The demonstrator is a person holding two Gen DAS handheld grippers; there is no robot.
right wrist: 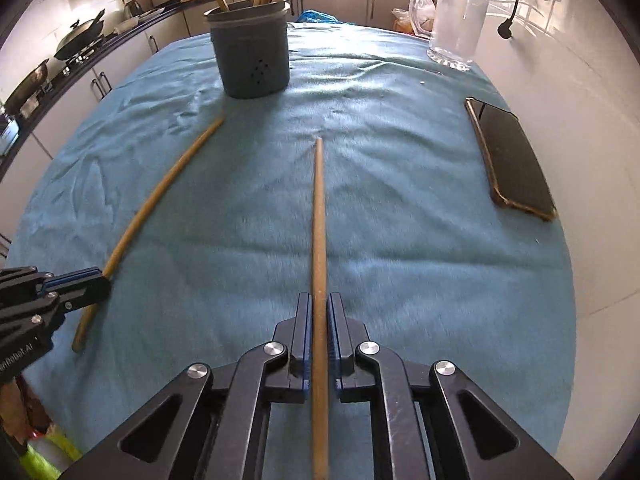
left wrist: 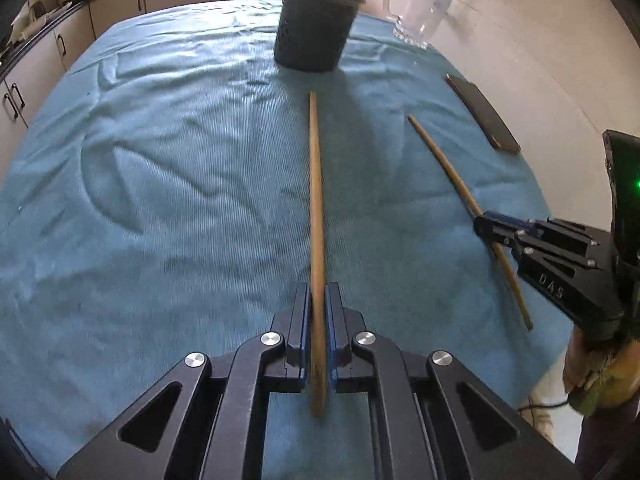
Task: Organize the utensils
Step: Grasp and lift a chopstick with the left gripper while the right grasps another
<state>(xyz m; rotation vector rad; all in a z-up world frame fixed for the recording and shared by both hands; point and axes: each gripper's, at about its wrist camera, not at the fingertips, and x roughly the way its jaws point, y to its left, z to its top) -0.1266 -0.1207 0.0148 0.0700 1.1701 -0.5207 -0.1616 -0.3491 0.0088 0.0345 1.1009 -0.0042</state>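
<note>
Two wooden chopsticks lie on the blue cloth. My left gripper (left wrist: 318, 300) is shut on one chopstick (left wrist: 315, 200), which points at the dark utensil holder (left wrist: 316, 28) full of wooden sticks. My right gripper (right wrist: 319, 312) is shut on the other chopstick (right wrist: 319, 220), which points up the table. In the left wrist view the right gripper (left wrist: 486, 226) grips its chopstick (left wrist: 444, 160) at the right. In the right wrist view the left gripper (right wrist: 100, 284) grips its chopstick (right wrist: 160, 192) at the left, with the holder (right wrist: 252, 52) beyond it.
A black phone (right wrist: 512, 160) lies near the table's right edge; it also shows in the left wrist view (left wrist: 484, 114). A clear glass jug (right wrist: 456, 24) stands at the far right corner. Kitchen counters with pans line the far left. The blue cloth (left wrist: 160, 180) is wrinkled.
</note>
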